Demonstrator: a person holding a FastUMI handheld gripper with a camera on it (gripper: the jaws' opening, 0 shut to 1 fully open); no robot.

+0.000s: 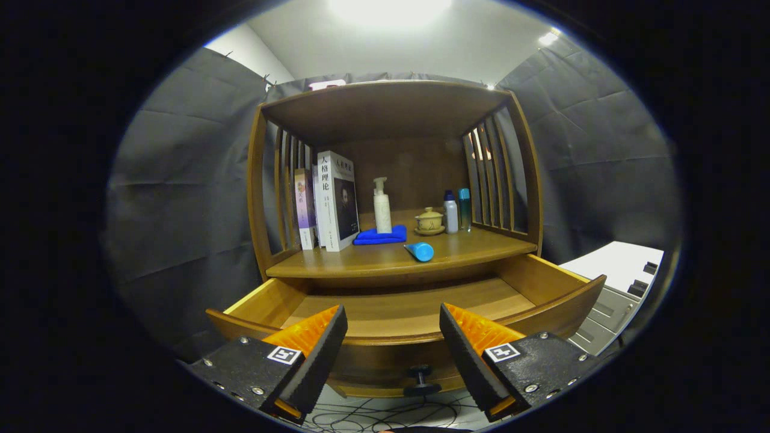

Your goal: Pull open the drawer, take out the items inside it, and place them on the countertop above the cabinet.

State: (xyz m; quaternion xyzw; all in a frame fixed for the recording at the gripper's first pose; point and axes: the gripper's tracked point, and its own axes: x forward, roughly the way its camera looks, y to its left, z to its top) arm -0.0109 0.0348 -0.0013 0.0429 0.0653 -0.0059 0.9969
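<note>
The wooden drawer stands pulled out toward me, its floor bare where I can see it. Its dark knob sits on the curved front, low between my fingers. My gripper is open, with nothing between its fingers, hovering just in front of the drawer's front edge. On the countertop above, a blue tube lies on its side near the front edge.
Further back on the countertop stand books, a white pump bottle on a folded blue cloth, a lidded cup on a saucer and two slim bottles. Slatted side panels and a top shelf enclose it. A white cabinet stands to the right.
</note>
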